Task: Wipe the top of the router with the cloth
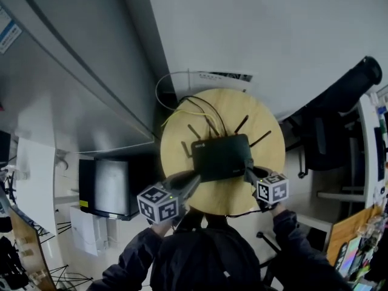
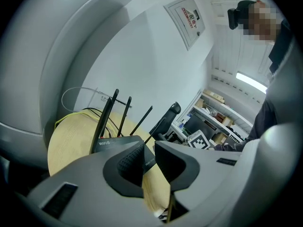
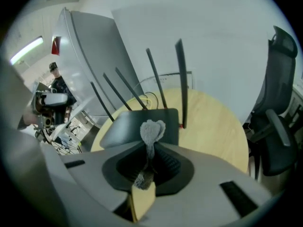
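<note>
Router [image 1: 221,156] crosswise, antennas [image 1: 241,124] toward wall [image 1: 273,29]; cloth [image 3: 152,129] in right jaws.

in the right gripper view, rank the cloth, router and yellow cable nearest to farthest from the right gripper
1. cloth: pinched between that gripper's jaws.
2. router: just ahead, on the round table.
3. yellow cable: behind the router, at the far side.
</note>
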The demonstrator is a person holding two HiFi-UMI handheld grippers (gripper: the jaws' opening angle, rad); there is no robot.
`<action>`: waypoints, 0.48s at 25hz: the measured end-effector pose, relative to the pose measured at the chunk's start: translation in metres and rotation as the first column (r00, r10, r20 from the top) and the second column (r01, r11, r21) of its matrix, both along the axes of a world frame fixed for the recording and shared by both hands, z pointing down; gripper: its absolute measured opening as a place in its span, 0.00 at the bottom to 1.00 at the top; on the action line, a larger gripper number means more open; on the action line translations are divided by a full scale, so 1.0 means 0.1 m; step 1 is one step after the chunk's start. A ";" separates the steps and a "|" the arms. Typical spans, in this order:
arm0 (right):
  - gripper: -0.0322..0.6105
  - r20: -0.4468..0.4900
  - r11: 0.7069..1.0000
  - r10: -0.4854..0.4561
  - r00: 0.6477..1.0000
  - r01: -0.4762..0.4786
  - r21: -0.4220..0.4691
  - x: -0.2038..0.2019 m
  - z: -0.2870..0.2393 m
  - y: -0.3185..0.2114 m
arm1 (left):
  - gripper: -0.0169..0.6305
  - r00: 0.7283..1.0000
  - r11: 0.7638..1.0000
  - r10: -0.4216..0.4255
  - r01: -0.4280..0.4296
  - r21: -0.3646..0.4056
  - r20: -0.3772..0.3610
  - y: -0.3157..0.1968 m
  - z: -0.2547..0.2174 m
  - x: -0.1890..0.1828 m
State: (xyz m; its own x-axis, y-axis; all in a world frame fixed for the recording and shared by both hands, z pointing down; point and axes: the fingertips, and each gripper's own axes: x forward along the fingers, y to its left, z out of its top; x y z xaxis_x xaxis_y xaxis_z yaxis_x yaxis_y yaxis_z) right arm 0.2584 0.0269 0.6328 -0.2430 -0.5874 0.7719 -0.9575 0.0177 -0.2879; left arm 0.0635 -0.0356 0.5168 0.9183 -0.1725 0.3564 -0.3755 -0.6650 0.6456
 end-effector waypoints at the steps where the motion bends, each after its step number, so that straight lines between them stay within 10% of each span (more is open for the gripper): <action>1: 0.16 0.017 0.999 -0.009 1.000 0.009 0.034 -0.11 -0.15 -0.04 | 0.13 1.000 1.000 0.002 -0.002 0.001 -0.002 0.01 -0.05 -0.01; 12: 0.16 0.170 0.941 -0.146 0.975 0.084 0.329 -1.18 -1.62 -0.11 | 0.13 0.998 0.999 0.003 -0.001 0.035 -0.061 0.10 -0.67 -0.02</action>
State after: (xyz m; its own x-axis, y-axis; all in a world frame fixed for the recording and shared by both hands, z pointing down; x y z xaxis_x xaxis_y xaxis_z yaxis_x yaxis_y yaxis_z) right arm 0.1409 0.0155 0.4704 -0.4464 -0.7535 0.4828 -0.8719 0.2447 -0.4242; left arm 0.0618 -0.0256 0.4498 0.9386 -0.1820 0.2930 -0.3344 -0.6885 0.6436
